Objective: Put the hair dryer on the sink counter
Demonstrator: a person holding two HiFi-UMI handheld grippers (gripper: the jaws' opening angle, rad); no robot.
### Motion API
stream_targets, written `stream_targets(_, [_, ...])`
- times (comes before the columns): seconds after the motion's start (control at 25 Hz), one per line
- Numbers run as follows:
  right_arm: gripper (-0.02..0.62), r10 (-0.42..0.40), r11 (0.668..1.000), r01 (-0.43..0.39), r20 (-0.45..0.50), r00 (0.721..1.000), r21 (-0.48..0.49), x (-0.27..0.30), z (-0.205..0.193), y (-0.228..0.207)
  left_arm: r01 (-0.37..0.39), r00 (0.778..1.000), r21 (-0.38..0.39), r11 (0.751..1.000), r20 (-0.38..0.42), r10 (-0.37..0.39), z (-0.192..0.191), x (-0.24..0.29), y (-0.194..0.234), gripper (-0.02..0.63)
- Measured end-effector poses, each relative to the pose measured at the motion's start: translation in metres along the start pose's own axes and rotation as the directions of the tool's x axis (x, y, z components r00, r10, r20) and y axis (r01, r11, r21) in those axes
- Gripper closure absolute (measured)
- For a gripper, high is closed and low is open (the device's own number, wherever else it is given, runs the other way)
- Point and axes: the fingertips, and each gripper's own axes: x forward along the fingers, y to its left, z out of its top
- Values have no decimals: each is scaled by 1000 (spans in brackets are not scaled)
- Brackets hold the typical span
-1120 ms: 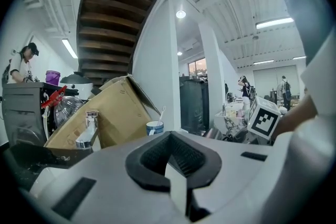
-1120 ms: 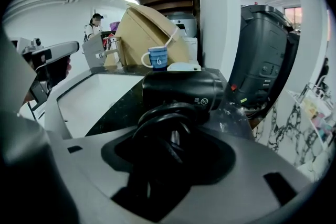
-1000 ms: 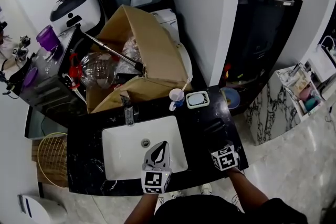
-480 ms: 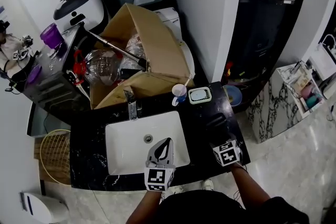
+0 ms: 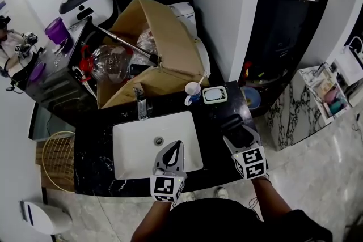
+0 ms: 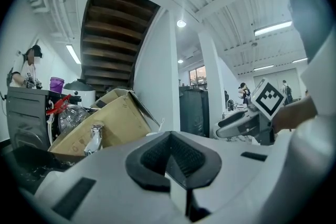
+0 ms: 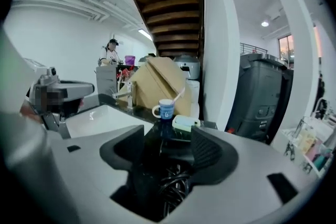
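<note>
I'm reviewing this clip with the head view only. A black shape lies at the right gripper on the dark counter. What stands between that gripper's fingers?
Observer: The right gripper view shows a black hair dryer with its coiled cord between the fingers of the right gripper. The fingers stand wide and are closing a little at this moment.
Operator: And the left gripper over the basin?
Observer: In the left gripper view, the left gripper has its fingers together, with nothing between them.
Operator: What is overhead?
Observer: The underside of a brown wooden staircase shows above the counter area in both gripper views.
</note>
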Motion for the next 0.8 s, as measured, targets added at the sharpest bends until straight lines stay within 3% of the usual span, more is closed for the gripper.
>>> stream_targets(0.2, [394, -19, 998, 28, 160, 987, -56, -31, 53, 6, -9, 1000, -6, 1000, 23, 9, 7, -4, 0, 612])
stream_targets(0.52, [592, -70, 993, 98, 363, 929, -60, -72, 100, 2, 14, 994, -18, 1000, 113, -12, 32, -13, -9, 612])
stream_targets(0.8, [597, -85, 992, 119, 467, 880, -42, -92, 113, 12, 20, 989, 24, 1000, 147, -23, 50, -16, -16, 612])
